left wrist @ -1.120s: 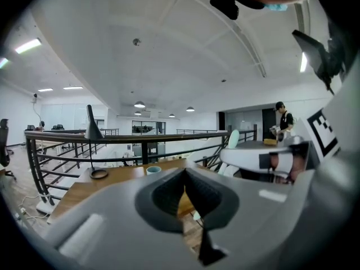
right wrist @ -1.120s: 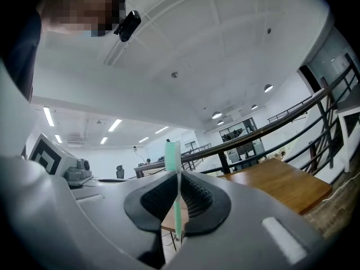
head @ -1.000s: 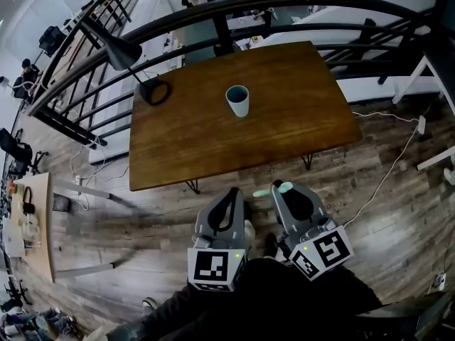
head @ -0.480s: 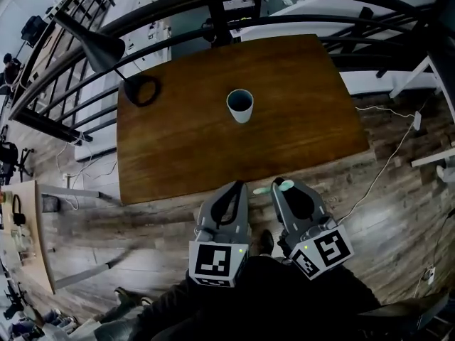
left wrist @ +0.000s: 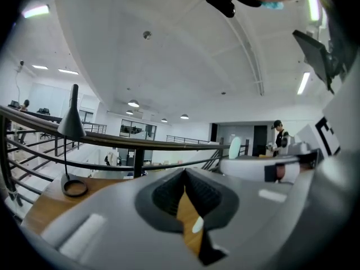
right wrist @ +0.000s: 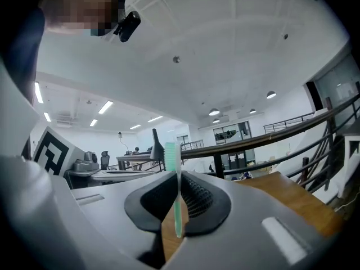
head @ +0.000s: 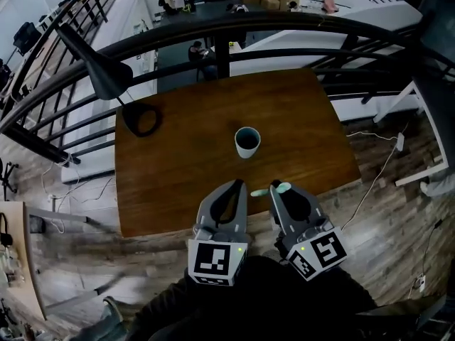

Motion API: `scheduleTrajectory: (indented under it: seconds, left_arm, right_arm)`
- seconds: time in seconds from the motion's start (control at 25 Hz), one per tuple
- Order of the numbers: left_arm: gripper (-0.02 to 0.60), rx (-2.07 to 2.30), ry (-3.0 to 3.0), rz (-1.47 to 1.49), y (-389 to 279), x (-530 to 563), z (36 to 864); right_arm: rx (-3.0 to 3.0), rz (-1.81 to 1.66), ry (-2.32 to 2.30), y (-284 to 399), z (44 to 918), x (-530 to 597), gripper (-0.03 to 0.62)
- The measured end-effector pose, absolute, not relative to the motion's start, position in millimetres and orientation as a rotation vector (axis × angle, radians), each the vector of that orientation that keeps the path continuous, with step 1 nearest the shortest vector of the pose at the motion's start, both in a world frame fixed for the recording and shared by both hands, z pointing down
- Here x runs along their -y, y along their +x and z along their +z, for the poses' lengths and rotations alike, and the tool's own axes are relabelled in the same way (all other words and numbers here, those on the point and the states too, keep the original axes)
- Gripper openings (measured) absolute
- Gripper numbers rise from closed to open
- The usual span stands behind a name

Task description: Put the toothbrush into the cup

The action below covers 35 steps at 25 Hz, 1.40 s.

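Observation:
A white cup (head: 247, 141) with a dark inside stands upright near the middle of the brown wooden table (head: 178, 169). My right gripper (head: 276, 185) is shut on a mint-green toothbrush (head: 271, 189), which lies crosswise at the jaw tips over the table's near edge, well short of the cup. In the right gripper view the toothbrush (right wrist: 178, 196) stands upright between the jaws of that gripper (right wrist: 179, 176), bristle end up. My left gripper (head: 237, 185) hovers beside it to the left, shut with nothing in it. The left gripper view shows the brush head (left wrist: 234, 148) at the right.
A black desk lamp (head: 106, 73) rises from its round base (head: 141, 118) at the table's back left corner. A black curved railing (head: 227, 30) runs just behind the table. White cables (head: 384, 169) trail over the wooden floor to the right.
Both grippers have come forward from over the floor to the table's near edge, and the cup is now closer. The toothbrush stays held in the right gripper.

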<state>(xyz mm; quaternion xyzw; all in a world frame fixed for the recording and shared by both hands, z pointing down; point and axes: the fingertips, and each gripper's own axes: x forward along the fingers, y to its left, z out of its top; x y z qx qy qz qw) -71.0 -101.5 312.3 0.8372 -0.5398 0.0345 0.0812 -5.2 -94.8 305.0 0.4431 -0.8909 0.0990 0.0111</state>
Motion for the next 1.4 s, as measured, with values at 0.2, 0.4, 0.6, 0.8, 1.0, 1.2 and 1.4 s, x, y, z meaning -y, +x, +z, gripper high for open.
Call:
scheduleTrajectory:
  seconds: [0.2,0.4,0.6,0.8,1.0,1.2,1.4]
  left_arm:
    - [0.008,1.599,2.529,0.049,-84,118,297]
    - [0.008,1.606,2.554,0.051,-88,133,297]
    - [0.008,1.606,2.548,0.086,-86,152,305]
    - [0.008,1.614,2.524,0.13,-86,174,317]
    - [0.008,1.63,2.472,0.128,-85,197,321]
    - [0.009,1.64,2.441,0.126,-76,223,325]
    - [0.009,1.652,2.382,0.144,-73,255,335]
  right_arm:
    - [2.785,0.24,1.399,-22,292,107,0.02]
    - [2.788,0.227,1.412,-25,290,121,0.02]
    - [2.8,0.26,1.409,-25,297,146,0.02]
    - [2.81,0.295,1.379,-27,306,171,0.02]
    - [2.803,0.315,1.353,-22,308,196,0.02]
    - [2.796,0.317,1.32,-12,312,224,0.02]
    - [2.778,0.359,1.269,-8,323,258,0.02]
